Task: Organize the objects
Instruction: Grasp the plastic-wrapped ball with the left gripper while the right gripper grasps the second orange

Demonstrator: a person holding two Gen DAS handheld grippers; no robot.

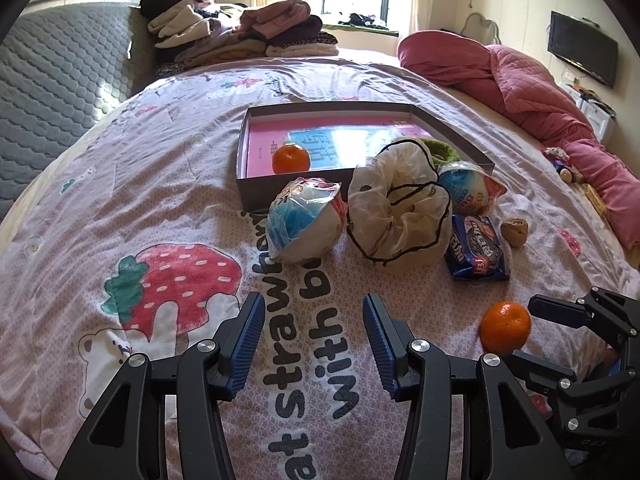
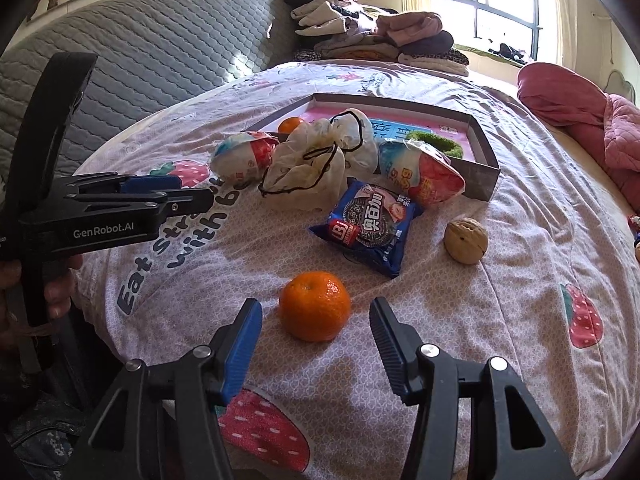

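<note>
- Mandarin (image 2: 315,306) on the bedspread (image 2: 460,340) lies just ahead of the right claw (image 2: 316,322), in line with the gap between its two blue-padded fingers; neither pad touches it.
- Right claw's jaws stand apart, wider than the fruit, with nothing clamped.
- From the left wrist view, the same mandarin (image 1: 505,326) sits low on the right, just beside the right claw's dark finger.
- Left claw (image 1: 314,334) hangs over the printed lettering of the bedspread, jaws apart and empty, well apart from the mandarin.
- A second mandarin (image 1: 291,158) already sits inside the shallow grey box (image 1: 256,190), in its near left corner.
- Between the box and the loose mandarin lie a blue cookie packet (image 2: 370,226), a walnut (image 2: 466,241), a drawstring plastic bag (image 2: 316,168) and two round wrapped snacks (image 2: 244,156) (image 2: 422,176).
- A green knitted ring (image 2: 436,142) rests in the box.
</note>
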